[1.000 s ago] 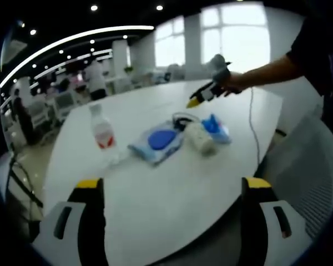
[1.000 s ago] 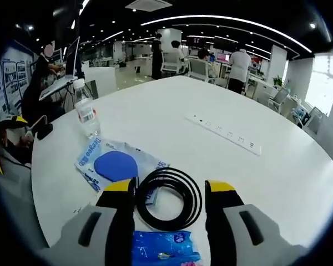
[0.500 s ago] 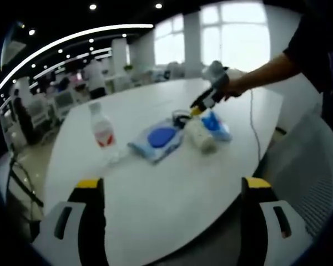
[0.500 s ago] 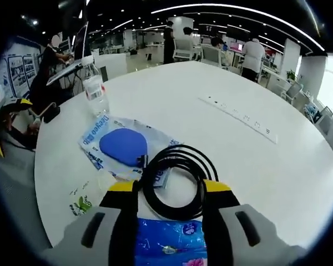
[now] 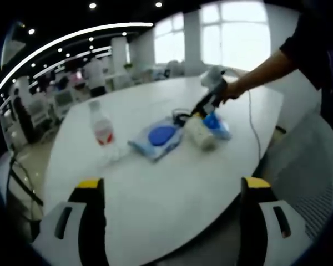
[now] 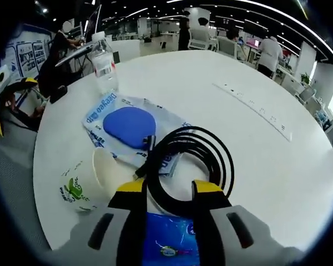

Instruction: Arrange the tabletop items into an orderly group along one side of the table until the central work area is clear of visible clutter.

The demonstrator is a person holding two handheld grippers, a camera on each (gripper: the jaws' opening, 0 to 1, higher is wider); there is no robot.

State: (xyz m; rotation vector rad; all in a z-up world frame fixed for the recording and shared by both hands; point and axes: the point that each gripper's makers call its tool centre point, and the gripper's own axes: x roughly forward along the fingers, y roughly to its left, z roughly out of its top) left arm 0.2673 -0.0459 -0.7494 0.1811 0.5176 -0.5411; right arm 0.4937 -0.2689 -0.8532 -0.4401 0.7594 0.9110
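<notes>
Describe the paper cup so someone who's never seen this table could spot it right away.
On the round white table, find the cluster beside the water bottle. The paper cup lies on its side beside the blue-disc packet; it alone is white with a green printed leaf design.

Left gripper (image 5: 169, 185) open above table (image 5: 155, 210), right gripper (image 5: 202, 108) over coiled cable (image 5: 180, 117), bottle (image 5: 101, 131)
</notes>
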